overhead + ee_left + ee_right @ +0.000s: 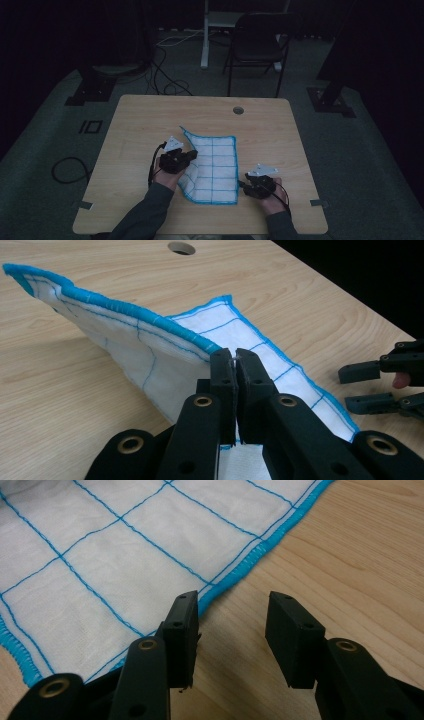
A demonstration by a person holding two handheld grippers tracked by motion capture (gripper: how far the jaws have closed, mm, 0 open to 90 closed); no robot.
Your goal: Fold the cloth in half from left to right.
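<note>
My left fingers pinch the cloth's edge; my right fingers stand apart beside it.

The white cloth [216, 167] with blue grid lines and blue hem lies at the centre of the wooden bench [145, 125], its left edge lifted and folded over. My left gripper [235, 356] is clamped tight on that raised hem, left of centre in the high view. My right gripper [232, 630] sits at the lower right, fingers spread over bare wood just beside the cloth's right hem.

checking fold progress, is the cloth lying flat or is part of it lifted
Partly lifted. The left gripper is shut on the cloth at its blue edge and holds that side up off the table; the rest lies spread flat.
</note>
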